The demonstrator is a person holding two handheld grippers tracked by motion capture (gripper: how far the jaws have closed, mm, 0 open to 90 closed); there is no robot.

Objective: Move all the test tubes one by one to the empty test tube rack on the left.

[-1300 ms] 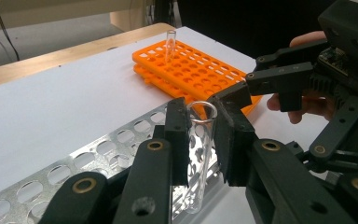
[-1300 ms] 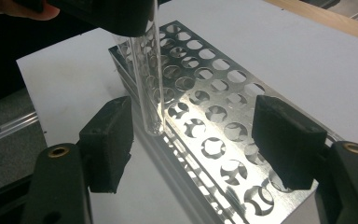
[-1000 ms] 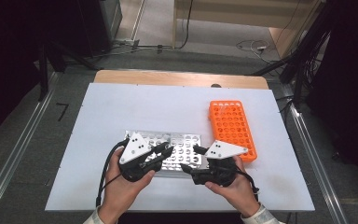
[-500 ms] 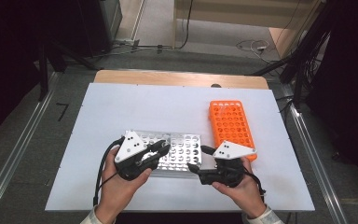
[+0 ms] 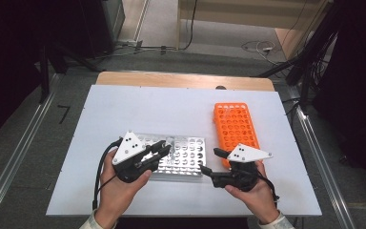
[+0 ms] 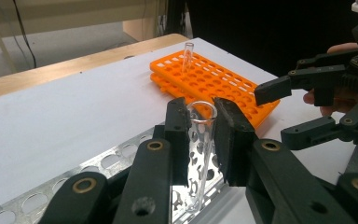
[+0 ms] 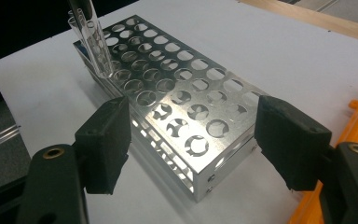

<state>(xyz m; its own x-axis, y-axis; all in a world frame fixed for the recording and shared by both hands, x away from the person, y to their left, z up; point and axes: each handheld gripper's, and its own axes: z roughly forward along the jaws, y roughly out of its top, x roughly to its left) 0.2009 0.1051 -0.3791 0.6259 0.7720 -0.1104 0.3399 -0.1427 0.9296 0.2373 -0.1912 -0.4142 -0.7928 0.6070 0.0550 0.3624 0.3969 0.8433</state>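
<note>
Since the last frame we drew the right gripper back, jaws released. The left gripper grasps a glass test tube, upright over the steel rack; orange rack at 2 o'clock.

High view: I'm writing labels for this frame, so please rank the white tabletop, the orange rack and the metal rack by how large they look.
1. White tabletop, by far the largest.
2. Metal rack and orange rack: they look about alike in area, and the left gripper covers part of the metal one, so I won't rank them.
</note>
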